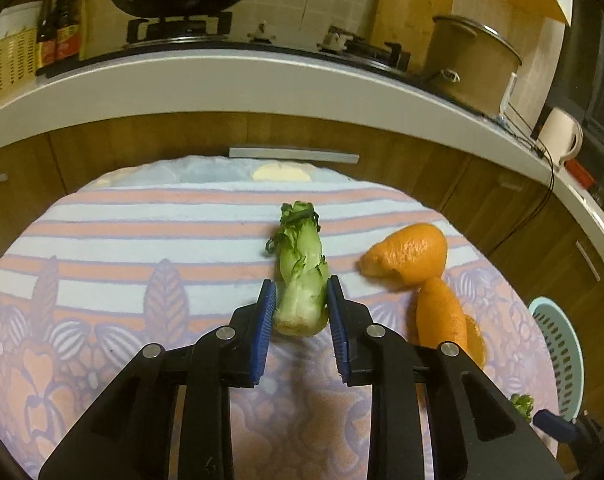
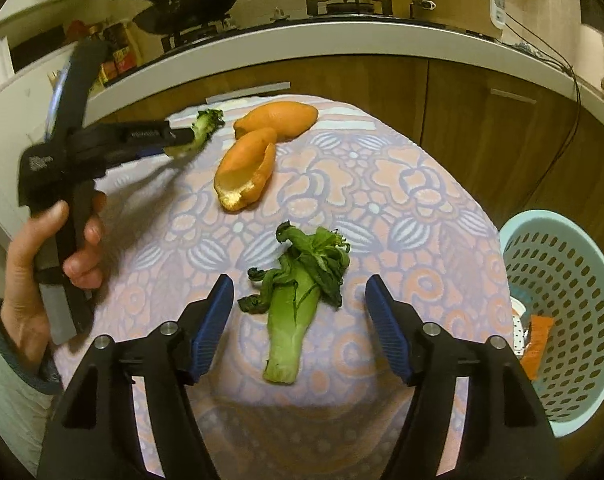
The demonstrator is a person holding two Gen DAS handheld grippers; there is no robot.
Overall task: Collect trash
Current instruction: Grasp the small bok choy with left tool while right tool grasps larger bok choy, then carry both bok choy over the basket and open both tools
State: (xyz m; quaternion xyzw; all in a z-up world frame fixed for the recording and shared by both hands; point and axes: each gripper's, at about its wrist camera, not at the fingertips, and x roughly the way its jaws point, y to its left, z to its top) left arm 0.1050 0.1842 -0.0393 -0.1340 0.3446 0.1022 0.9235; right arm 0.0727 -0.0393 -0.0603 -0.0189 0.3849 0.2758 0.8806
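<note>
My left gripper [image 1: 301, 294] is shut on a green vegetable stub [image 1: 302, 280], its blue pads against both sides of the stalk base; it also shows in the right wrist view [image 2: 200, 132], held just above the cloth. Two orange peel pieces [image 1: 412, 254] [image 1: 442, 316] lie right of it on the patterned cloth; the right wrist view shows them too [image 2: 280, 118] [image 2: 244, 174]. My right gripper [image 2: 300, 304] is open, its fingers either side of a second leafy vegetable stub [image 2: 298, 300] lying on the cloth.
A pale blue perforated basket [image 2: 566, 304] stands right of the table with orange packaging inside; its rim shows in the left wrist view [image 1: 558, 352]. Behind the table are wooden cabinets [image 1: 142, 140], a white counter, a wok, a pot and a kettle.
</note>
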